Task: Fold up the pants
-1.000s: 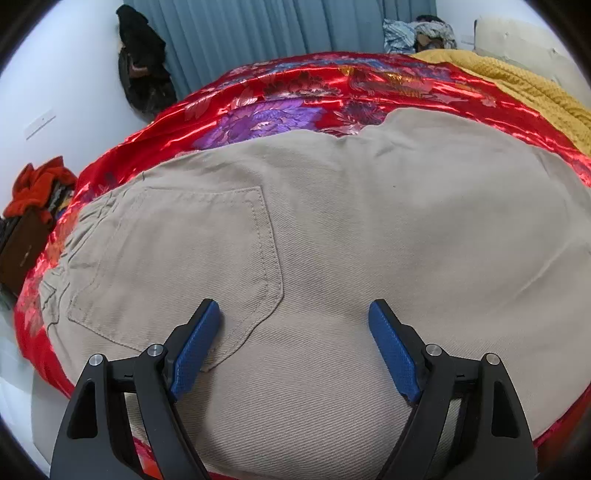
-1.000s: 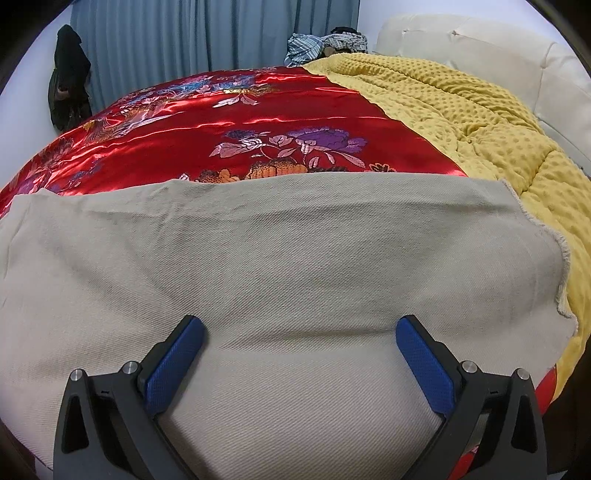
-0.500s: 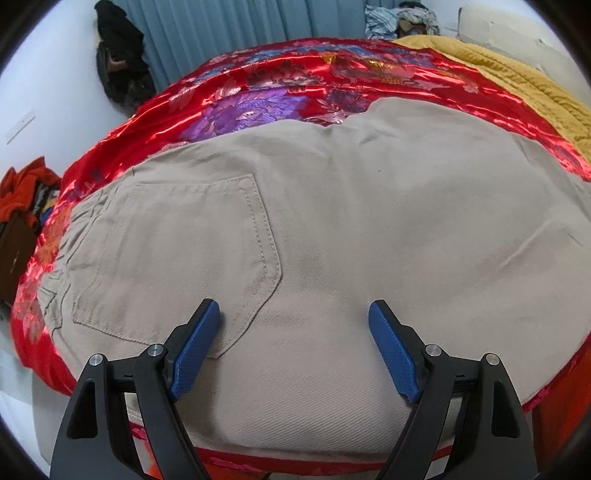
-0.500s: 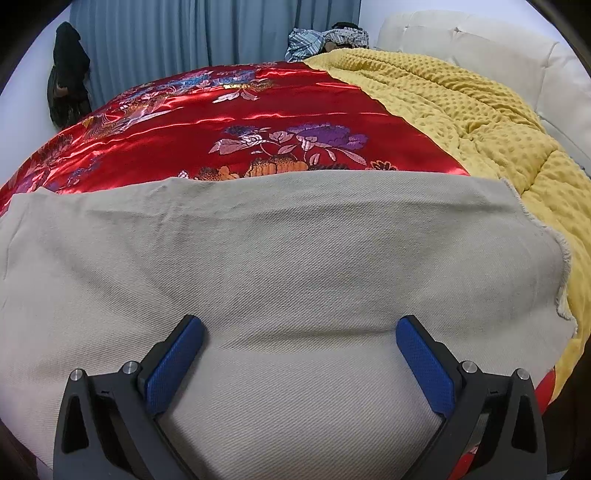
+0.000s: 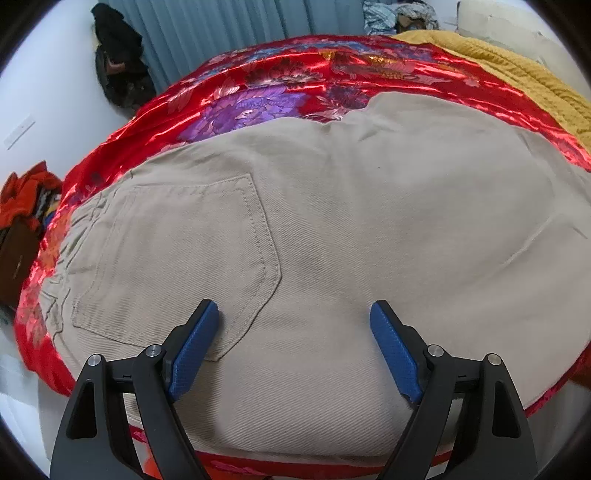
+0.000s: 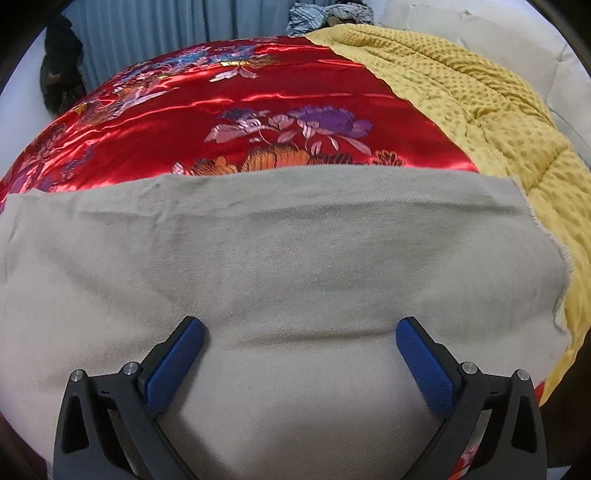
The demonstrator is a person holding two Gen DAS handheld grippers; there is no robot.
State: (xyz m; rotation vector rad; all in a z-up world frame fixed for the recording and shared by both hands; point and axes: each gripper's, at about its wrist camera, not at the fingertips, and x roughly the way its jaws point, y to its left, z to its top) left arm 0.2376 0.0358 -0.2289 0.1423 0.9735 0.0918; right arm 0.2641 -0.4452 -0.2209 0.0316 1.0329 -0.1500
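Observation:
Beige pants (image 5: pixel 369 229) lie flat on a red satin bedspread (image 5: pixel 280 85). The left wrist view shows the seat end with a back pocket (image 5: pixel 177 258) and the waistband at the far left. My left gripper (image 5: pixel 293 314) is open and empty above the cloth, its left pad over the pocket's lower corner. The right wrist view shows the leg end of the pants (image 6: pixel 277 251), with the frayed hem at the right. My right gripper (image 6: pixel 299 332) is open and empty above the leg cloth.
A yellow dotted blanket (image 6: pixel 480 110) covers the bed to the right of the pants. The red bedspread (image 6: pixel 221 122) stretches beyond them toward a blue curtain (image 5: pixel 221 29). Dark clothes hang on the wall (image 5: pixel 118 66). An orange-red heap (image 5: pixel 26 192) lies left, off the bed.
The left view has drawn back a little, and the bed's near edge now shows under the pants. The right gripper has tilted slightly. Both grippers have stayed open.

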